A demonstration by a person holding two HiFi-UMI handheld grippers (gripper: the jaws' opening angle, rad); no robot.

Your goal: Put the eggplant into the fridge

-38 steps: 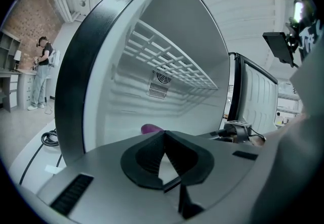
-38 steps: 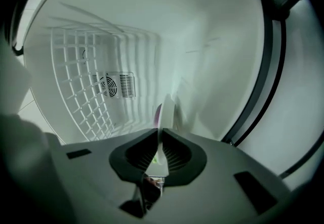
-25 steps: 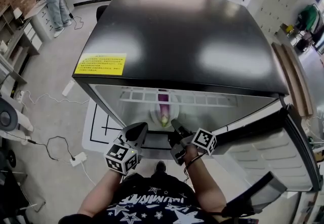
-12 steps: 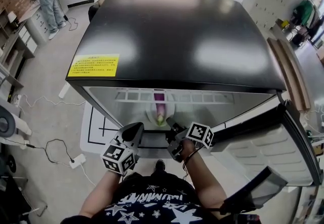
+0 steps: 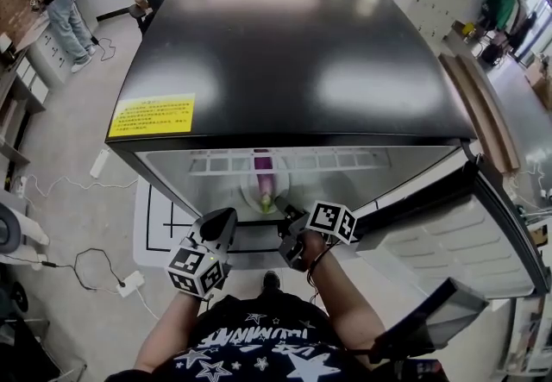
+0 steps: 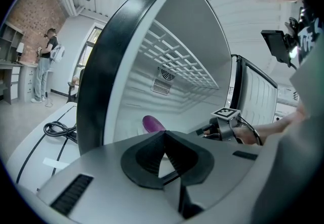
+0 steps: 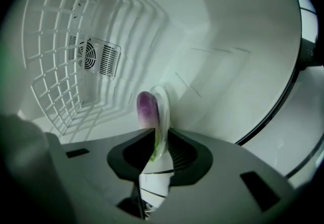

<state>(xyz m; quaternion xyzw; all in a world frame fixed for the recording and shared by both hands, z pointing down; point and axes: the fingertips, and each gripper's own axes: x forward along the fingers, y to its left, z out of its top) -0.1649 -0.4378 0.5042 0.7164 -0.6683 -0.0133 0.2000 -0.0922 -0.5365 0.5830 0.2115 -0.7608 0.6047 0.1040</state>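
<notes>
Left gripper, clenched on nothing, hung outside at 7 o'clock of the plate, whose rim the right gripper pinched, the eggplant lying on it at 12 o'clock inside the fridge; recommended: level the plate, seat it fully beneath the wire shelf, then release.

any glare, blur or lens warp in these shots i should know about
Head view: two white glare patches on the fridge top, its straight edges bowed by the wide lens, the eggplant inside soft. Left gripper view: dark rounded corners, the fridge wall bent into an arc. Right gripper view: the plate rim between the jaws is blurred, the fan grille sharper, a green tint at the left edge.
</notes>
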